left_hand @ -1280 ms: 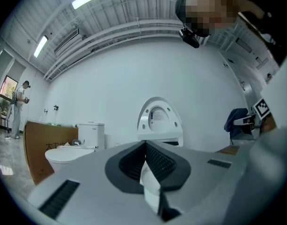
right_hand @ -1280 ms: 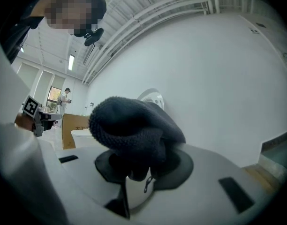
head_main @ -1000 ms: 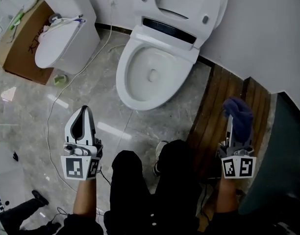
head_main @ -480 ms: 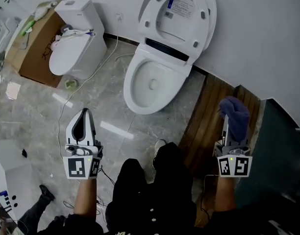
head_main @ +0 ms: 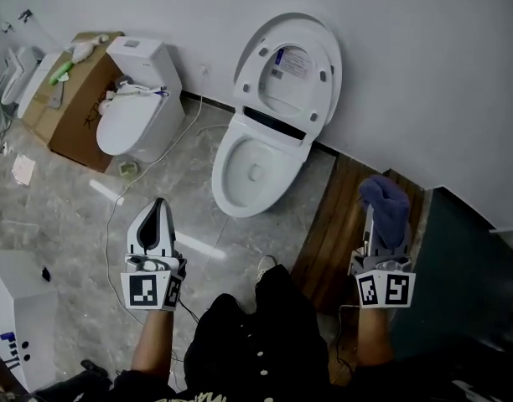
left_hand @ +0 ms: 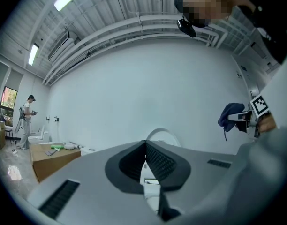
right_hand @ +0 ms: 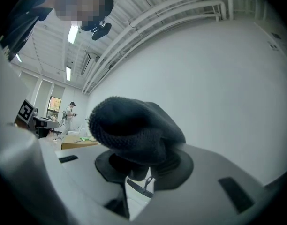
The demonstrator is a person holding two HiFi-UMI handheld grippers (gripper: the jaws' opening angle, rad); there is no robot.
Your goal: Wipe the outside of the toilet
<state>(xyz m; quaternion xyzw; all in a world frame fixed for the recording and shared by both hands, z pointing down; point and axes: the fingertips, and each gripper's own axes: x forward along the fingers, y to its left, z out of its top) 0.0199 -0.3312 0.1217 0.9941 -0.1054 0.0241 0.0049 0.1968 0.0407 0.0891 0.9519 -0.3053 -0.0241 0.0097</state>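
Gripping: right tongs [head_main: 372, 224] are clenched on a dark blue cloth [head_main: 384, 201] that is bunched over their tips, likely so that a soft wad meets the porcelain rather than the hard ends.
Spare side: left tongs [head_main: 156, 214] are closed on nothing, tips together. They are probably kept free to steady or lift parts.
Aim: both point forward beside the person's legs [head_main: 256, 342], well apart from the toilet. I judge wiping has not begun.
Toilet [head_main: 255, 167]: stands ahead between the two tongs, against the wall, lid raised.
Head view alone: shows the floor plan, with wooden boards [head_main: 340, 216] under the right tongs, and a second toilet [head_main: 139, 120] and a box [head_main: 68, 111] at left.
Gripper views alone: show the cloth pinched between the pads, the ceiling lights, and a distant person [left_hand: 26, 121].
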